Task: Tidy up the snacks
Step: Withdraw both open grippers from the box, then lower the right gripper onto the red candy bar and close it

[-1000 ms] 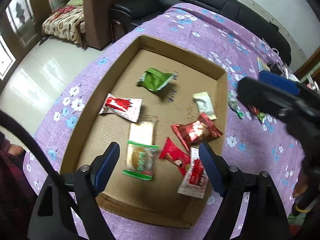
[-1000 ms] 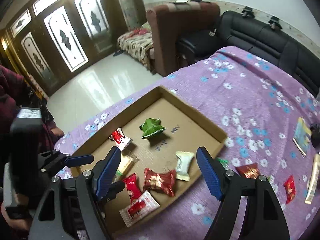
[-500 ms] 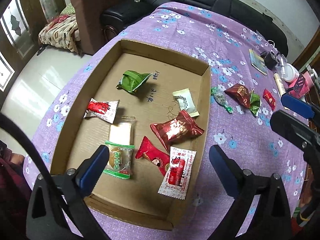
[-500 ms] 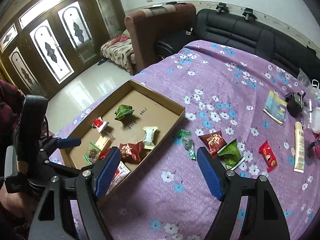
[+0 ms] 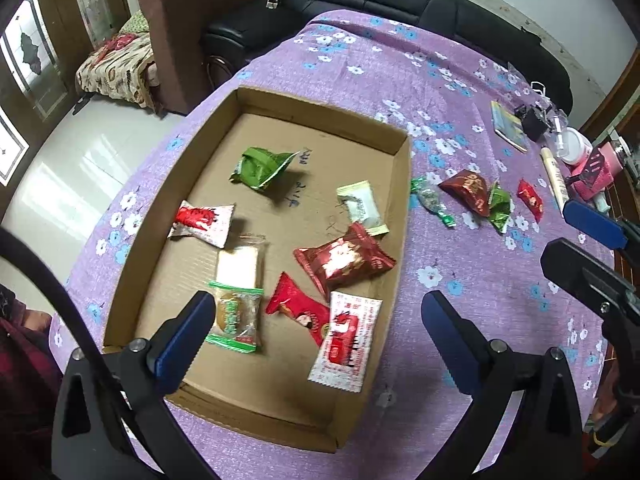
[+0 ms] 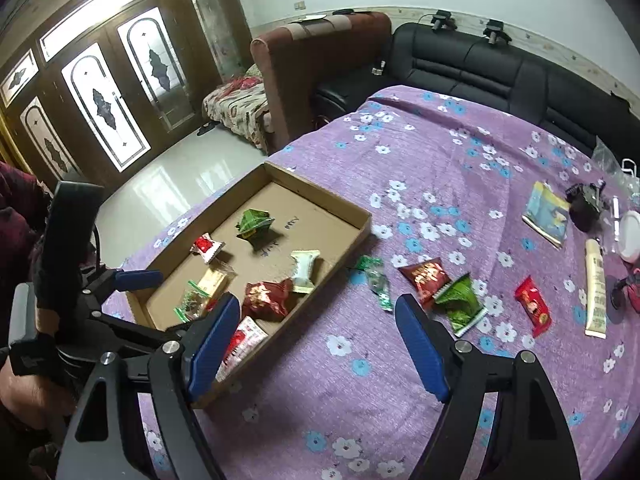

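Black sofa, brown armchair, glossy floor.

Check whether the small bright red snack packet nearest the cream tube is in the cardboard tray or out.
Out: the small bright red snack packet lies on the purple cloth, outside the cardboard tray.

I see a table under a purple flowered cloth. On it lies a shallow cardboard box near the left edge. Just beside the box's right wall sit loose snacks: a clear green candy, a dark red packet touching a green packet, and a small red packet. Farther right lie a booklet, a cream tube and a white tub.
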`<move>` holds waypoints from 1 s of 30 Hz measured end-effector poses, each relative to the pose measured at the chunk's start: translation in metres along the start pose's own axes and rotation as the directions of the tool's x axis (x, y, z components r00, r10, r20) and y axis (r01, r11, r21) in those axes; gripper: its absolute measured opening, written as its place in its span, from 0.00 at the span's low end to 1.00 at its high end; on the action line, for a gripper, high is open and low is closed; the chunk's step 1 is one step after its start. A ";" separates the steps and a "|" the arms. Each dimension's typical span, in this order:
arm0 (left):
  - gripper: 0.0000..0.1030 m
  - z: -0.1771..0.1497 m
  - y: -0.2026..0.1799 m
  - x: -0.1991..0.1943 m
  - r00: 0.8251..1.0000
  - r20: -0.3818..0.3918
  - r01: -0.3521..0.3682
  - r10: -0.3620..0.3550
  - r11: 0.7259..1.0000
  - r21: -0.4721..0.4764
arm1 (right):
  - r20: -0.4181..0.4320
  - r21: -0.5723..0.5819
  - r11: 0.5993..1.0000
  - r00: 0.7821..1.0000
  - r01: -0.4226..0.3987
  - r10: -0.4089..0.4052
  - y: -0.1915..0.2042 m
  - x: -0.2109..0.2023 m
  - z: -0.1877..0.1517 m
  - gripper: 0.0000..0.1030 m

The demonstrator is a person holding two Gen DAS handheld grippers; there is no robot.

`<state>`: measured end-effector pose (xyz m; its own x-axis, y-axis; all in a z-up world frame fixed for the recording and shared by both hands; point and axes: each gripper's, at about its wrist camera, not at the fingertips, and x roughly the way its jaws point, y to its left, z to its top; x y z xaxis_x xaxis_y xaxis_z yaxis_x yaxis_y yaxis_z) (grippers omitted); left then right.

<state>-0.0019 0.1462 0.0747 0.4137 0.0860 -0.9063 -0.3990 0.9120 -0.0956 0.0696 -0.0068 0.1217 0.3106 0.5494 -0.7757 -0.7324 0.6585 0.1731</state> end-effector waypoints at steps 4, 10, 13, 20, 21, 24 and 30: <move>1.00 0.001 -0.015 -0.003 1.000 0.008 0.012 -0.013 0.999 0.031 | 0.009 0.044 0.999 1.000 0.018 -0.018 -0.019 -0.008 -0.008 0.78; 1.00 0.001 -0.045 -0.003 0.999 0.007 0.035 -0.036 0.995 0.089 | 0.017 0.119 0.991 0.998 0.061 -0.064 -0.059 -0.023 -0.027 0.78; 1.00 -0.004 -0.067 -0.003 0.998 -0.002 0.060 -0.060 0.989 0.134 | 0.016 0.159 0.984 0.996 0.085 -0.088 -0.080 -0.030 -0.038 0.78; 1.00 -0.024 -0.111 0.010 0.999 -0.010 0.040 -0.038 0.967 0.253 | -0.022 0.205 0.960 0.981 0.191 -0.191 -0.125 -0.029 -0.060 0.79; 1.00 -0.024 -0.114 0.014 0.999 -0.022 0.042 -0.037 0.966 0.255 | -0.028 0.208 0.958 0.980 0.199 -0.198 -0.130 -0.026 -0.061 0.79; 1.00 -0.028 -0.122 0.020 0.998 -0.039 0.051 -0.043 0.966 0.254 | -0.038 0.167 0.958 0.972 0.234 -0.231 -0.138 -0.015 -0.059 0.79; 1.00 -0.042 -0.130 0.024 0.998 -0.057 0.048 -0.033 0.957 0.285 | -0.030 0.022 0.956 0.956 0.294 -0.293 -0.164 0.017 -0.038 0.79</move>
<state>0.0255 0.0126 0.0475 0.3789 0.0329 -0.9249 -0.1288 0.9915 -0.0175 0.1719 -0.1249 0.0573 0.4935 0.3164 -0.8101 -0.5950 0.8022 -0.0492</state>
